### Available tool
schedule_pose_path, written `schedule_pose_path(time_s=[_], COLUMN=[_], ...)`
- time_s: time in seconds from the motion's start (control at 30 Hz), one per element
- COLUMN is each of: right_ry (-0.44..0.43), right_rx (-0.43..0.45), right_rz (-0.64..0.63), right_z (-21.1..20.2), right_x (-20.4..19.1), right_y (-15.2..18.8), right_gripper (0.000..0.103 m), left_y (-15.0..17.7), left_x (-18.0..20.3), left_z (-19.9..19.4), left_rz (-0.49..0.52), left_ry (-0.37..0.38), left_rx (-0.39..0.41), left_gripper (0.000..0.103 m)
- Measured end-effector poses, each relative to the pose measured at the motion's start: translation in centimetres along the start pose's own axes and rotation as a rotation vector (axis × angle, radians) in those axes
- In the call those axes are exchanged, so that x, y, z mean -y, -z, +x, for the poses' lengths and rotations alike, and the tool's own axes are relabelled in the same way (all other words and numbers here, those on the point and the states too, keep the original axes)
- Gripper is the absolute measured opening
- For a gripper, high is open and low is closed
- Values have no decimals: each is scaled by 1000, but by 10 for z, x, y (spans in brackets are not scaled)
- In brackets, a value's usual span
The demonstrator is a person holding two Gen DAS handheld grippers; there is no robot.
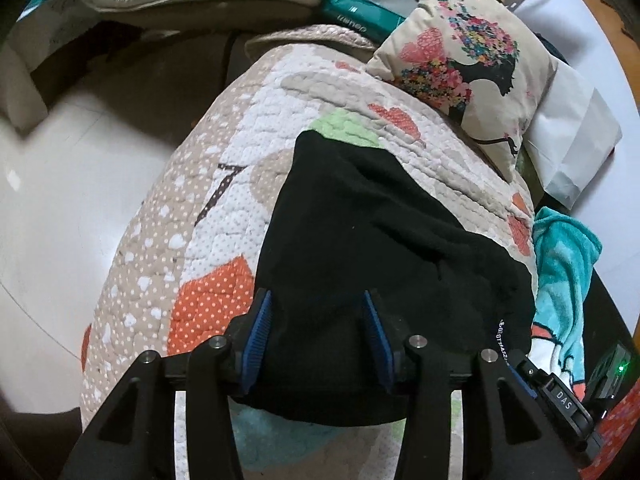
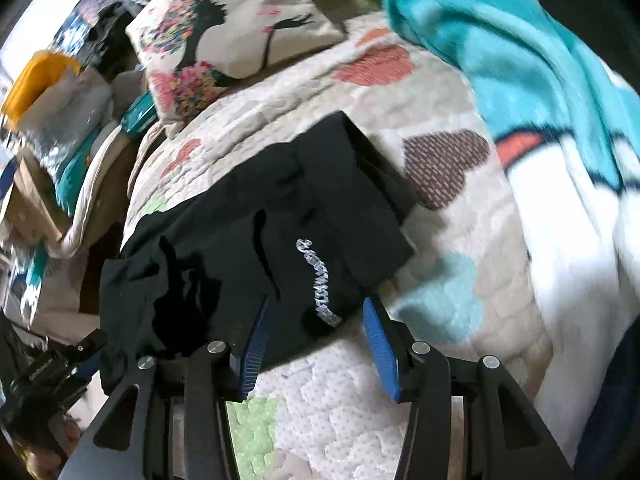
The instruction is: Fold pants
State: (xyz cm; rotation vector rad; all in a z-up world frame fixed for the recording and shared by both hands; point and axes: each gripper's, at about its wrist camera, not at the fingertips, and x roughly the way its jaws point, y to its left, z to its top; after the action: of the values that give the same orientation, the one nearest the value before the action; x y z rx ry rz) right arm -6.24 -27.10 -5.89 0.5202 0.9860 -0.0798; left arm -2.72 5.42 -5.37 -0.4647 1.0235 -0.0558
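**Black pants folded on quilt, both grippers released**

Patchwork quilt (image 1: 224, 184) spread beneath everything. Teal-and-white fleece blanket (image 2: 560, 128) bunched along one edge. Black pants (image 2: 280, 216) folded flat mid-quilt, white lettering (image 2: 318, 280) facing up. Printed cushion (image 1: 460, 60) beyond. Left gripper (image 1: 318, 336) over pants, jaws apart, pads clear of cloth. Right gripper (image 2: 316, 344) unclenched, straddling pants' near corner, grasping nothing.

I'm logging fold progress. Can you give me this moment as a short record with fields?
pants: black pants, folded, lying on the quilt
print: white lettering facing up
left claw: open over the pants' near edge
right claw: open at the near edge by the lettering
nearby: pillow, teal blanket
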Motion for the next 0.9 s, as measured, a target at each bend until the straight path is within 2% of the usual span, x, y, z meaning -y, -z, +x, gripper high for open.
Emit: schedule_pose_path(time_s=[0.13, 0.27, 0.4, 0.63, 0.73, 0.9], right_ry=[-10, 16, 76, 80, 81, 97], right_rx=[-5, 70, 141, 132, 125, 109], right_rz=[45, -8, -115, -142, -138, -154], right_z=[-1, -24, -45, -48, -48, -43], right_x=[9, 8, 3, 7, 9, 7], right_y=[3, 13, 23, 31, 35, 38], right_gripper=[52, 52, 56, 57, 57, 57], left_y=[-3, -9, -5, 1, 0, 1], left_x=[2, 10, 25, 18, 13, 7], left_z=[-1, -4, -2, -13, -14, -12], left_rz=[-12, -16, 72, 150, 143, 129], left_ry=[4, 39, -18, -125, -149, -147], left_rx=[-5, 17, 81, 183, 190, 167], left_gripper=[44, 50, 50, 50, 52, 52])
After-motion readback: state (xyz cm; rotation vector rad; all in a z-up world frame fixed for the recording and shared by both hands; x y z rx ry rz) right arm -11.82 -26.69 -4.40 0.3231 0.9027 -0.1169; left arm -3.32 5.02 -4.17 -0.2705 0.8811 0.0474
